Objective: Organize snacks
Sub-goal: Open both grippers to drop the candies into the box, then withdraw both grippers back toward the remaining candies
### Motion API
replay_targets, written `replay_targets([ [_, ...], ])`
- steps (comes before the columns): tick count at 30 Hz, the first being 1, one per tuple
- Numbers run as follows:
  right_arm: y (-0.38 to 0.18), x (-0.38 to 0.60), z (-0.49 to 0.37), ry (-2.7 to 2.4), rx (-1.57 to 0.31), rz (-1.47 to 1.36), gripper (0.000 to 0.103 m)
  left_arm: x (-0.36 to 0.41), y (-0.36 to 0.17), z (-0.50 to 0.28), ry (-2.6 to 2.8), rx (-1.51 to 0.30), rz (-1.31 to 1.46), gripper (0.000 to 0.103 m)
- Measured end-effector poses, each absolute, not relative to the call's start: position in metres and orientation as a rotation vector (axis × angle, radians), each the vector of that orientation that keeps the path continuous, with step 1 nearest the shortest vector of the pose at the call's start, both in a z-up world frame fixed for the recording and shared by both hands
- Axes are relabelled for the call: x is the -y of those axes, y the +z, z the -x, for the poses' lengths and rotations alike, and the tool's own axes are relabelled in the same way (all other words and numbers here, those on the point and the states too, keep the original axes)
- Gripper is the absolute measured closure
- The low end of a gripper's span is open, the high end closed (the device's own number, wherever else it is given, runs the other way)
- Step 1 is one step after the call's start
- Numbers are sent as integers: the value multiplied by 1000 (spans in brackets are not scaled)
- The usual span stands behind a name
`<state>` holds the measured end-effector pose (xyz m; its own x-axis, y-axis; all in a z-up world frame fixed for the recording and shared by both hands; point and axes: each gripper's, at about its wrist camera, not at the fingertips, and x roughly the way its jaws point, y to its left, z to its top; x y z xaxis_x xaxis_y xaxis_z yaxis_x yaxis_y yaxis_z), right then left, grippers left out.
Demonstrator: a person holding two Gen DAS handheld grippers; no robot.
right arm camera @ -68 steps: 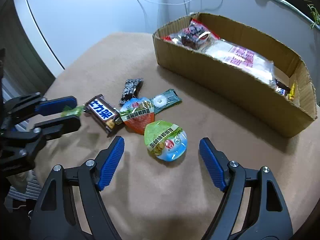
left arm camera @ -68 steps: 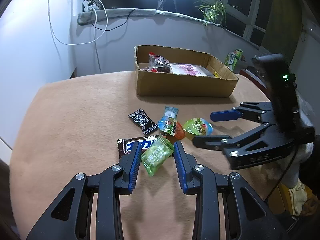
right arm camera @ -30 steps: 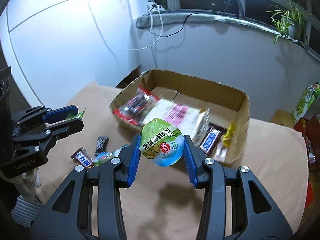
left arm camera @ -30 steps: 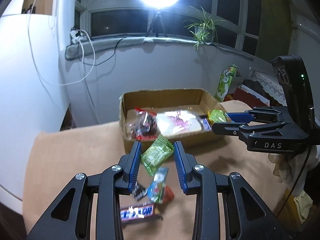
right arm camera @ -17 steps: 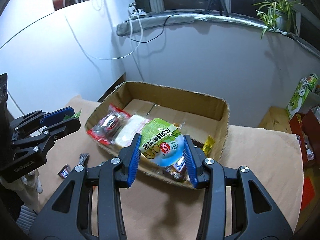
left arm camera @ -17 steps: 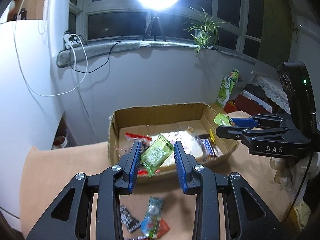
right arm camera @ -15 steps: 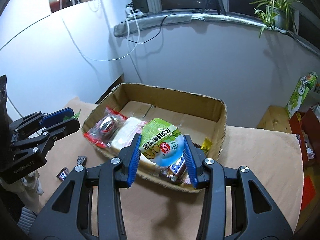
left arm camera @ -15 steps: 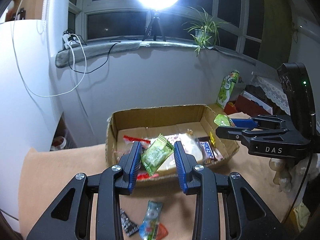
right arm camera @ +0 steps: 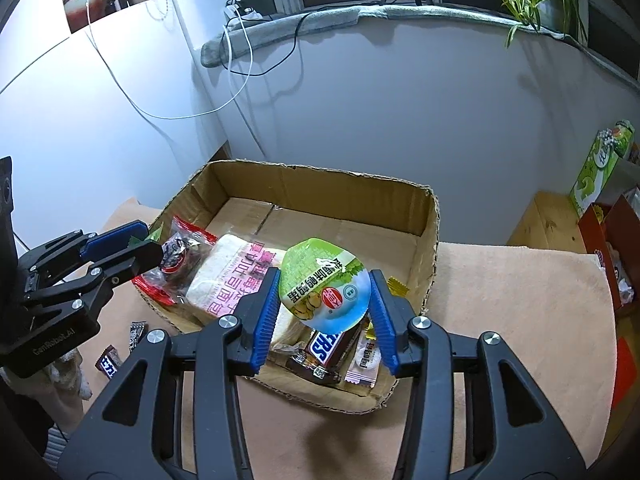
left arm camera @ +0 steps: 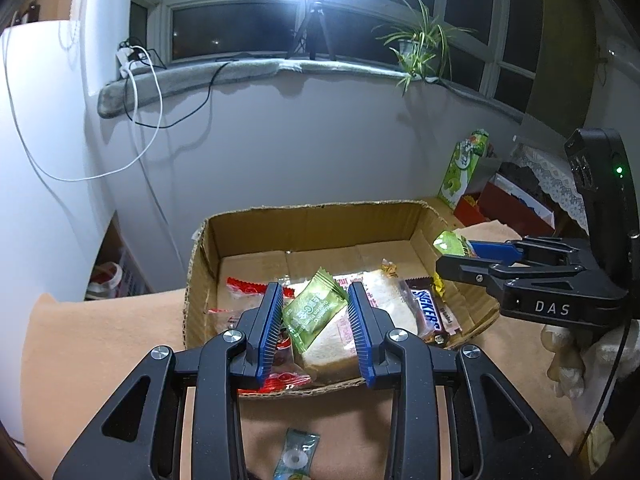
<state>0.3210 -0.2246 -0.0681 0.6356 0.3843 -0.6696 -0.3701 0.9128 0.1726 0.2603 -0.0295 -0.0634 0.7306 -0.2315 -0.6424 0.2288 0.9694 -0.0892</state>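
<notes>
In the left wrist view, the left claw (left arm camera: 316, 320) was seen clenched on a green sachet (left arm camera: 314, 312) above the cardboard box (left arm camera: 316, 220); a tilted release could drop it at 6 o'clock, onto the worktop (left arm camera: 100, 344).

In the right wrist view, the right claw (right arm camera: 325, 312) was opening, with the jelly cup (right arm camera: 324, 286) between its pads; contact was hard to judge. The cup could roll out over the near wall.

Cardboard box (right arm camera: 430, 216): raw brown corrugated, matt, ragged torn rim. Table cover (right arm camera: 520, 300): tan cloth, soft matt nap. Green sachet (left arm camera: 314, 314): crinkly plastic film, slight sheen. Jelly cup (right arm camera: 324, 286): glossy printed foil lid. Left gripper (left arm camera: 314, 322): matt black plastic, ribbed blue pads, bright metal screws. Bread pack (right arm camera: 232, 276), centre of the right wrist view: clear glossy film.
</notes>
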Motion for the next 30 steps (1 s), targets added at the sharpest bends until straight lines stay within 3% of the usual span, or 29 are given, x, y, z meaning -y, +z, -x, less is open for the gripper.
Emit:
replay_targets([
  [7, -68, 224, -320, 424, -766, -9, 56, 30, -63, -262, -245, -705, 2, 68],
  [8, -68, 224, -319, 420, -764, -4, 52, 30, -64, -263, -243, -706, 0, 68],
  [10, -65, 224, -317, 413, -748, 0, 34, 30, -64, -263, -238, -705, -3, 60],
  [11, -64, 224, -316, 410, -741, 2, 32, 30, -63, -262, -233, -702, -5, 58],
  [30, -43, 219, -282, 420, -710, 27, 31, 18, -40, -232, -228, -654, 2, 53],
])
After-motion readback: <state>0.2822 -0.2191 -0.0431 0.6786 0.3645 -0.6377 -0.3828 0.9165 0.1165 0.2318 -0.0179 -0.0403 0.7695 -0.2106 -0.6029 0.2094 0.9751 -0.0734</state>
